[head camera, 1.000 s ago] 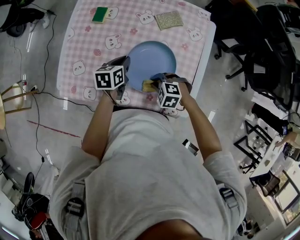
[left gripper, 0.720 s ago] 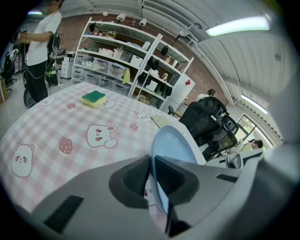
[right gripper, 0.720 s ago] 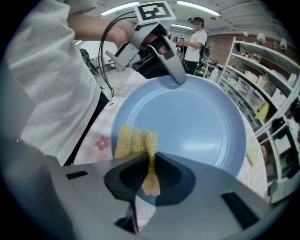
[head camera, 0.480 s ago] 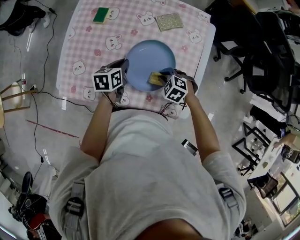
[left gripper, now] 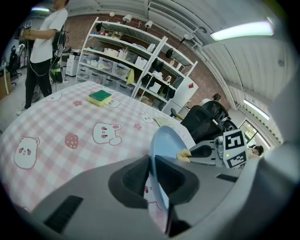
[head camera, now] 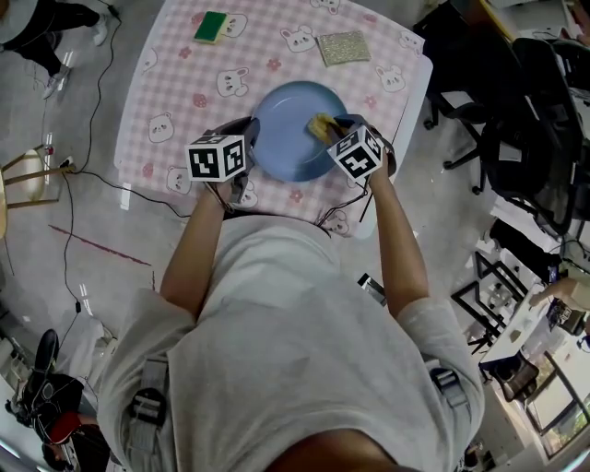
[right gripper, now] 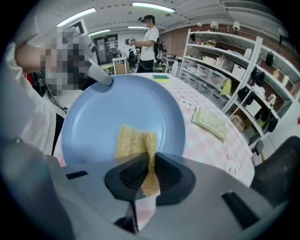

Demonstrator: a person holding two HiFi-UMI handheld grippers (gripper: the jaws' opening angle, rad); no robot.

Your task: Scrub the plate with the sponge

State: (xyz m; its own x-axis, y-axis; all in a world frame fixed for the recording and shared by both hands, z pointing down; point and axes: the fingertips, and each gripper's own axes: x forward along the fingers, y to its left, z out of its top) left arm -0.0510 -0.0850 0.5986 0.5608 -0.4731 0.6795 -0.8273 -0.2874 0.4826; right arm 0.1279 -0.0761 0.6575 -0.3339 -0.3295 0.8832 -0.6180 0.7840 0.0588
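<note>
The left gripper is closed on the near left rim of the round light-blue plate, which is kept over the middle of the table. The yellow porous sponge is pinched in the right gripper and is laid on the right half of the plate, with its long axis pointing away from the jaws. Most of the plate's face is therefore found to the left of the sponge, probably the direction for the next stroke. The table is covered with a pink checked cloth with rabbit prints. A green sponge and a glittering scouring pad are seen near its far edge. Grey floor, cables and office chairs are seen around.
</note>
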